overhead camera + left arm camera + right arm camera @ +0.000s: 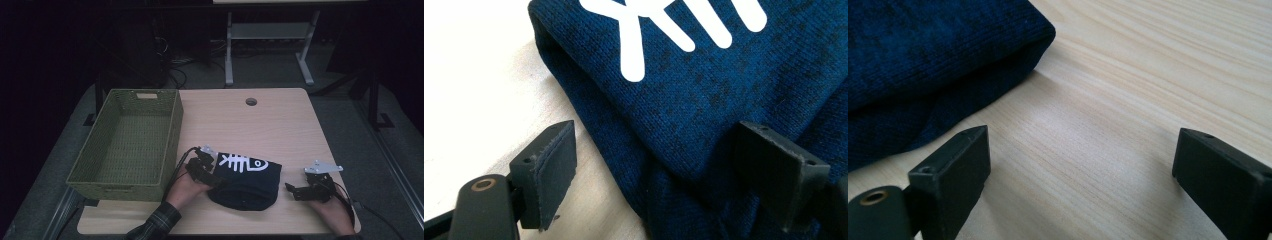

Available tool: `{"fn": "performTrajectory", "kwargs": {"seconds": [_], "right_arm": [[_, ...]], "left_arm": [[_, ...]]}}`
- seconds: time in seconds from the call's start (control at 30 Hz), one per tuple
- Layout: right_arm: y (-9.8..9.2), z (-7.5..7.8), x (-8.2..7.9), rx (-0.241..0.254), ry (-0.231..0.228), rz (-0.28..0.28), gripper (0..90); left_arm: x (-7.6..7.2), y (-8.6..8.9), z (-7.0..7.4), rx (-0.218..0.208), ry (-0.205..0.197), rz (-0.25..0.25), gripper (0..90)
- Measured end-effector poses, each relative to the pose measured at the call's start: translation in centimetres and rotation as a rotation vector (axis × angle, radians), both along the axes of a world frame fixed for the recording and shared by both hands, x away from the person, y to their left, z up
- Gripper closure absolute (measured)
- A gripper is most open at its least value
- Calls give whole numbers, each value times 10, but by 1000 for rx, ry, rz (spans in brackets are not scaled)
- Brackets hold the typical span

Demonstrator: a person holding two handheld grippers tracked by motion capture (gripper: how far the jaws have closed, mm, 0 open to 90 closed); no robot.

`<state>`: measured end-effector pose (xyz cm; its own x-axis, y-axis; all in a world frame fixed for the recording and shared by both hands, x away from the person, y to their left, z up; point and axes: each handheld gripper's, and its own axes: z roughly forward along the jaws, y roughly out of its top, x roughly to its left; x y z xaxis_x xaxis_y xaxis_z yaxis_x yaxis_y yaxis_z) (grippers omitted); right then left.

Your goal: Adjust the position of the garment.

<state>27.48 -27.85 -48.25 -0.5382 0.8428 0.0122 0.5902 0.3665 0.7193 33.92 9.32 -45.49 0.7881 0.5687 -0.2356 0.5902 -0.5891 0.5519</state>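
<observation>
Folded garment (pixel 247 182) nears the table (pixel 280 120) front edge (probably); basket (pixel 127 142) left.

Folded navy sweater (pixel 248 182) lies flat on table (pixel 280 125).

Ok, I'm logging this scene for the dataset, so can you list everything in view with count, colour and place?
folded garment: one, dark blue with a white fish-bone print, near edge of the table between the two tongs
basket: one, olive green, woven, on the table's left side
table: one, light wood, with a round hole near its far edge
table frame: one, pale grey, on the floor beyond the table
cables: several, dark, on the floor at the back
left tongs: one, black, jaws open, at the garment's left edge, one jaw over the cloth and one over the wood
right tongs: one, black, jaws open over bare wood, just right of the garment
sleeve: one, dark plaid, on the person's left forearm
</observation>
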Motion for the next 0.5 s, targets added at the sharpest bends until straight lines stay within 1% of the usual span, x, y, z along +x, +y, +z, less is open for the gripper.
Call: {"fn": "performTrajectory", "kwargs": {"seconds": [0.03, 0.07, 0.1, 0.13, 0.23, 0.33, 0.37, 0.5], "right_arm": [[0, 0, 0, 1, 2, 0, 81], [-1, 0, 1, 3, 3, 0, 81], [-1, 0, 1, 5, 5, 1, 81], [-1, 0, 1, 8, 9, 0, 81], [-1, 0, 1, 11, 12, -1, 80], [-1, 0, 1, 10, 12, 0, 79], [-1, 0, 1, 10, 12, 0, 79], [-1, -1, 2, 10, 12, 0, 79]], "left_arm": [[1, 0, -1, 0, 4, -2, 175], [1, -1, -1, 5, -5, -8, 169], [1, -2, -1, 5, -2, -5, 168], [2, -3, 0, 20, -6, -19, 168], [3, -6, 0, 43, -11, -32, 168], [2, -9, 1, 60, -17, -37, 171], [2, -11, 1, 56, -13, -32, 178], [1, -12, 2, 50, 1, -44, 262]]}}
